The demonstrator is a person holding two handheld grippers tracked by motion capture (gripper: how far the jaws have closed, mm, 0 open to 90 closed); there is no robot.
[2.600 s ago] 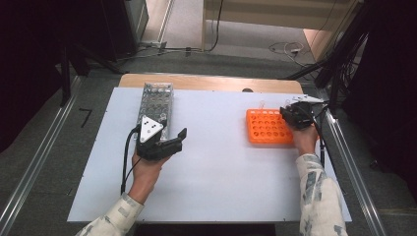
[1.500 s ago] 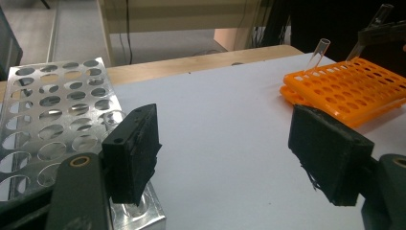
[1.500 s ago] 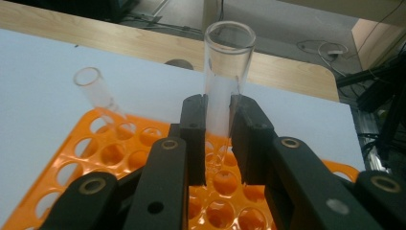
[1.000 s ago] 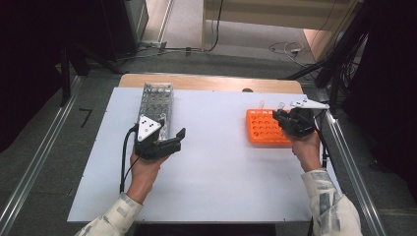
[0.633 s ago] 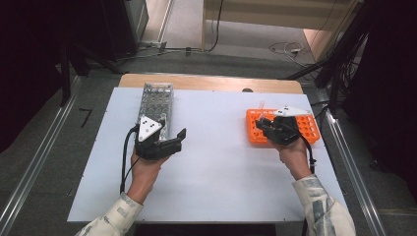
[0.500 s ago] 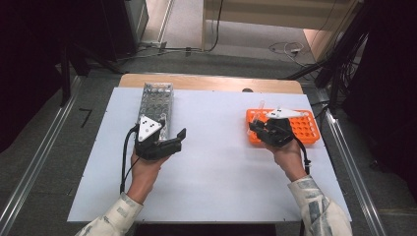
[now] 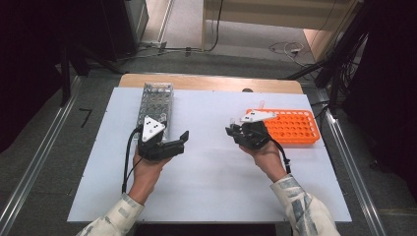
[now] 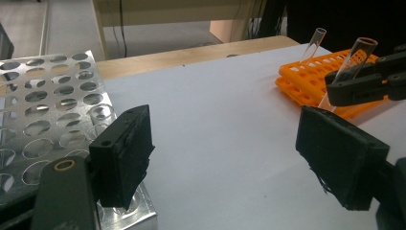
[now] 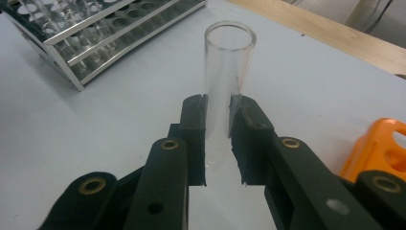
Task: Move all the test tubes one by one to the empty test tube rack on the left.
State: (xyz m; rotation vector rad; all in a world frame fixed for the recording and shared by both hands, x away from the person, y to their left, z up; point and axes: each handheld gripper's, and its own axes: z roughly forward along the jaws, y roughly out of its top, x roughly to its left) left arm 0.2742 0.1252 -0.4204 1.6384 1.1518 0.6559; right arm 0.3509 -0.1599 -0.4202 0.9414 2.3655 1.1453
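- Now our right claw (image 7: pixel 235 132) grips a clear glass tube (image 9: pixel 229 67), long axis near upright, over the white table (image 7: pixel 216 177).
- The perforated metal rack (image 7: pixel 156 98) lies toward ten o'clock; the orange plastic rack (image 7: pixel 295 127) sits at three.
- Our left claw (image 7: pixel 183 142), nearer that metal rack, has just been opening, nothing between.

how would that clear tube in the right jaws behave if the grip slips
The clear tube looks smooth and thin-walled, so it would probably slide easily in the right gripper. Being round, it would likely roll across the white table. It may break if dropped.
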